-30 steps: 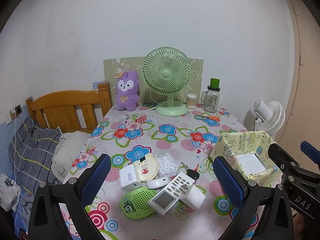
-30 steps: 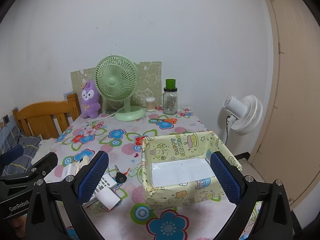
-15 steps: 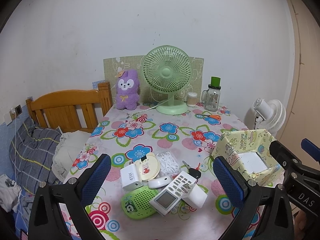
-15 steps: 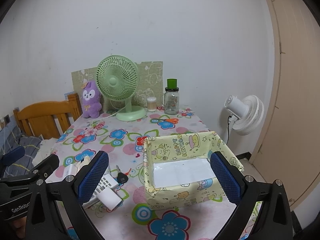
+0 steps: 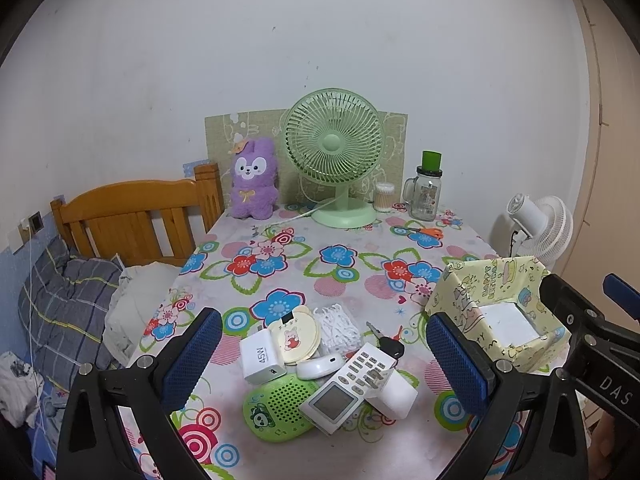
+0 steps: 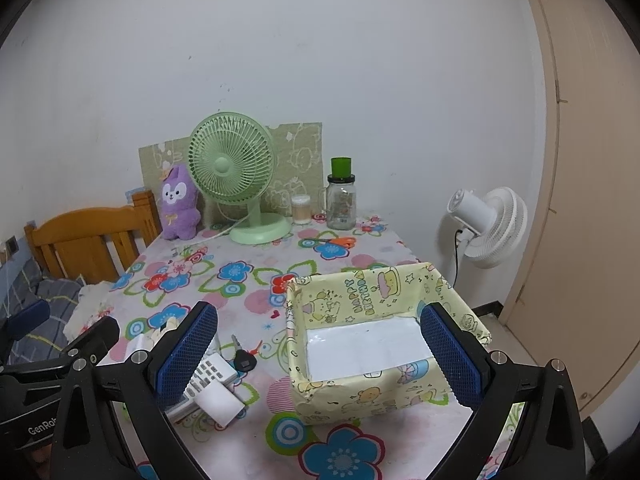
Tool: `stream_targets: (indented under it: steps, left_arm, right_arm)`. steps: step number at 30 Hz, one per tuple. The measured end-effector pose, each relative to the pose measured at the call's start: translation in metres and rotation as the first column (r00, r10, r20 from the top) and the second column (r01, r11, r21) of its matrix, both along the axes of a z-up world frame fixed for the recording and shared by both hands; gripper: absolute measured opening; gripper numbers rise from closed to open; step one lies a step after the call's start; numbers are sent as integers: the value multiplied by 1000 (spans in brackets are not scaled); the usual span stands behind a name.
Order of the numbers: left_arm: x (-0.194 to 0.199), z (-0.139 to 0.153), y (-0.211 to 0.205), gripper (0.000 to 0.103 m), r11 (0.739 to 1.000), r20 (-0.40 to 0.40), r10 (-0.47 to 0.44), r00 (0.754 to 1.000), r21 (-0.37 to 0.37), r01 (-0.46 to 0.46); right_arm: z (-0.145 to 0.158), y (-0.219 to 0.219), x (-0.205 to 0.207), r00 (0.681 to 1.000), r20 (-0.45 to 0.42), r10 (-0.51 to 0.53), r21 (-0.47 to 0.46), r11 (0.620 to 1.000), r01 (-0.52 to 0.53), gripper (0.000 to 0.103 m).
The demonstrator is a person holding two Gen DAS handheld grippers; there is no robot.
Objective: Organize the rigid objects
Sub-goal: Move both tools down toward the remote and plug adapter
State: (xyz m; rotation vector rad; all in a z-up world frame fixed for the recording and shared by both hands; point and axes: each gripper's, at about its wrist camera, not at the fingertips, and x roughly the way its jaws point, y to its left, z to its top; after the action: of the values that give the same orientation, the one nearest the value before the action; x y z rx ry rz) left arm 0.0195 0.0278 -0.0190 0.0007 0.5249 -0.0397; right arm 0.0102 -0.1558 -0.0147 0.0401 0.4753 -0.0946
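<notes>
**Both claws drift slightly closer to the tabletop; nothing grasped yet**

The left claw (image 5: 324, 360) is spread wide with nothing between its blue-padded fingers. Over the last second its view has shifted only a little: the pile of small items sits a touch higher in the frame and the paper box has slid slightly rightward, which suggests a small forward or downward drift, not a reach. The right claw (image 6: 316, 354) is also wide apart and holds nothing; its view has barely changed. No item has moved, so I judge the sorting has not begun.

The left claw hovers above the near edge of the flowered tabletop (image 5: 280, 256), pointing forward and slightly down at the pile. The pile holds a white 45W charger (image 5: 261, 359), a round cream compact (image 5: 295, 339), a white mesh pouch (image 5: 338, 326), a white oval device (image 5: 320, 365), a white remote control (image 5: 347, 387), a white adapter (image 5: 394, 394) touching the remote, a green panda speaker (image 5: 280, 407) and a black car key (image 5: 390, 346).

The right claw frames the yellow birthday-paper box (image 6: 384, 292), which stands open and looks unfilled, just right of the pile.

Farther back stand a green desk fan (image 5: 334, 152), a purple plush rabbit (image 5: 254, 178), a glass jar (image 5: 427, 194) and orange scissors (image 5: 426, 233).
</notes>
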Motion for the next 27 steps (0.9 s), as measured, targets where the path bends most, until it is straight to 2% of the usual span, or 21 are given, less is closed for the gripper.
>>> stream_targets:
  steps: [4,15,27]
  left_arm:
    - [3,-3,1,103,1000,-8,0,1000,4,0]
    - [14,-19,9,103,999,-49,2,999,33,0]
    - [32,-48,26,103,999,-141,-11,990,50,18]
  right_arm:
    - [-2,0,4,1000,-19,7,21,1000,-6,102]
    - [-12,20,13,997,-19,72,5,997,-72,102]
    - [-34,45,31,991,-70,118,14,993,-118,102]
